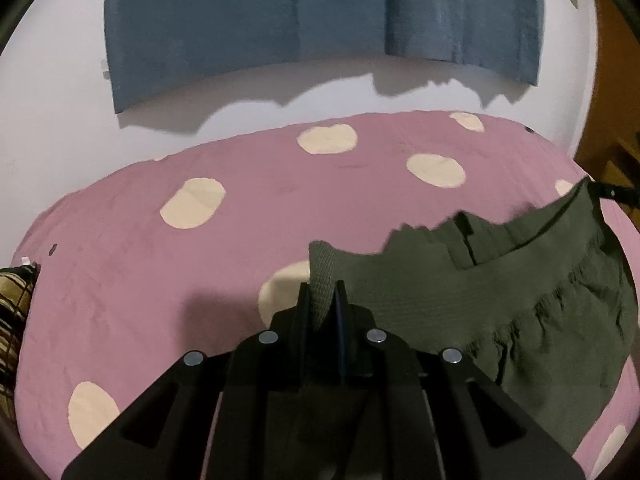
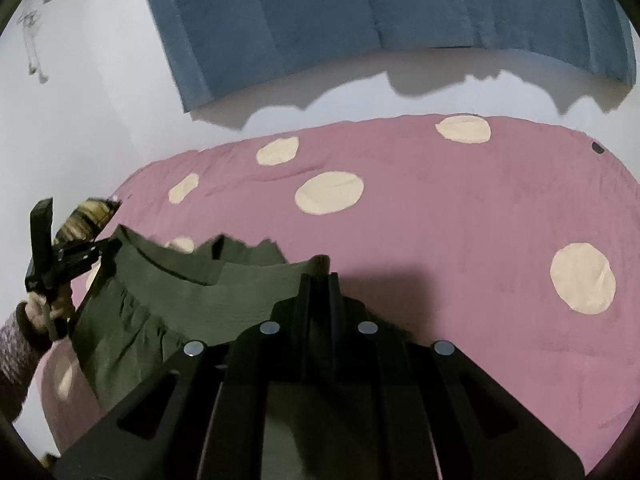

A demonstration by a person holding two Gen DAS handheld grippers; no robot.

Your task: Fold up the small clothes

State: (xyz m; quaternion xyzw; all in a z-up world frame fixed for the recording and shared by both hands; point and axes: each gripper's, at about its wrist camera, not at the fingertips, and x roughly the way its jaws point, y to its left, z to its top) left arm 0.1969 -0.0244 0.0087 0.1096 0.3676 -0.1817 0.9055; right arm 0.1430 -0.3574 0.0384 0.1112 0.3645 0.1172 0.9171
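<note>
Left wrist view shows the left gripper point(image 1: 323, 294) pinched tight on one ribbed corner of the green garment point(image 1: 480, 292). The cloth hangs from that corner and spreads off to the right, above the pink sheet point(image 1: 160, 264) with cream spots. Far on the right edge, only the tip of the right gripper point(image 1: 612, 194) peeks in, holding the other top corner.

Right wrist view shows the right gripper point(image 2: 320, 276) squeezed closed on its corner of the garment point(image 2: 168, 300), which hangs to the left. Only this view shows a hand point(image 2: 42, 308) and a fuzzy sleeve point(image 2: 16, 354) gripping the left gripper point(image 2: 102, 252). A small dark spot point(image 2: 597, 147) sits near the sheet's far right edge.

Only the left view shows a plaid cloth point(image 1: 14, 320) at the left edge. Both views show a blue towel point(image 1: 320, 20) hanging on the white wall point(image 1: 52, 120) behind the bed.
</note>
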